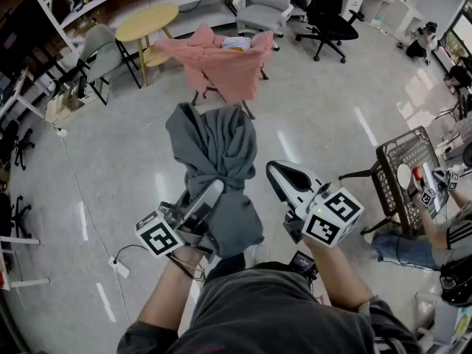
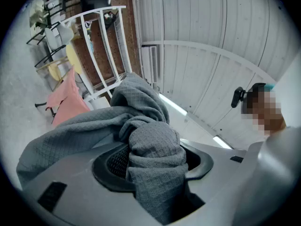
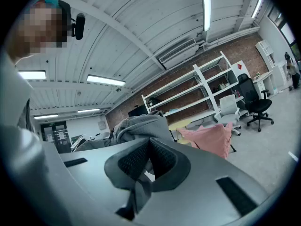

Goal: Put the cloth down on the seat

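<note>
Grey cloth (image 1: 214,146), fine waffle weave, crumpled and twisted into thick folds, pinched in left gripper (image 1: 210,194), right gripper (image 1: 276,174) closed on nothing

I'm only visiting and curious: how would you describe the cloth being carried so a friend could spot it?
Start at the pale shiny floor and look to its near end. There the grey cloth is bunched in the jaws of the left gripper. Unlike the pink cloth farther back, it is grey and held up in the air.
</note>
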`<action>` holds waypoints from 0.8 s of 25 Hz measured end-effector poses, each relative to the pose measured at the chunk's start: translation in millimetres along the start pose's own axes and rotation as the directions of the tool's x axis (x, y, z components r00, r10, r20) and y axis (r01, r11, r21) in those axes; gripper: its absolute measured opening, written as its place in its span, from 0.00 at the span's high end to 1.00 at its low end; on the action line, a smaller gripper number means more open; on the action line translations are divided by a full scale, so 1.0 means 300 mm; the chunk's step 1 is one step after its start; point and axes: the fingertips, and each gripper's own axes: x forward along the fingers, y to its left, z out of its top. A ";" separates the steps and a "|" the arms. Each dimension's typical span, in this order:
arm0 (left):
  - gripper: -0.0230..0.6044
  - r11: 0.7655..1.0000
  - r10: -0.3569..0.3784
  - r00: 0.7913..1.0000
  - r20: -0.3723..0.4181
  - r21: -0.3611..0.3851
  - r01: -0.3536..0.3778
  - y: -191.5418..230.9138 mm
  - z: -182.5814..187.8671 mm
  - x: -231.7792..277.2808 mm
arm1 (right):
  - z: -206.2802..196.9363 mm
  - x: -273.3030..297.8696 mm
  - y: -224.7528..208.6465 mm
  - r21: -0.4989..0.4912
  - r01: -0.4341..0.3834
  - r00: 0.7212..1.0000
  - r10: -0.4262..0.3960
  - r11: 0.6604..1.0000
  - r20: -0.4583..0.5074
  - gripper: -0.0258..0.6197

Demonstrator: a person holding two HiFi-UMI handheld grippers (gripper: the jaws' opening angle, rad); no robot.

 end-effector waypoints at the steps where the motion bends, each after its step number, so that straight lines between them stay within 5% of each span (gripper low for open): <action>1: 0.56 1.000 0.000 1.000 -0.001 0.001 0.000 -0.002 0.000 0.001 | 0.000 0.000 0.001 0.001 0.001 1.000 -0.001 1.000 -0.001 0.94; 13: 0.56 0.999 -0.006 1.000 -0.002 -0.033 0.005 0.063 -0.017 0.002 | -0.054 0.007 -0.039 0.045 0.026 1.000 -0.026 0.999 -0.008 0.94; 20: 0.56 0.998 -0.041 0.999 -0.017 -0.041 0.040 0.208 0.130 0.024 | -0.048 0.151 -0.110 0.060 0.095 0.995 -0.096 0.994 -0.001 0.93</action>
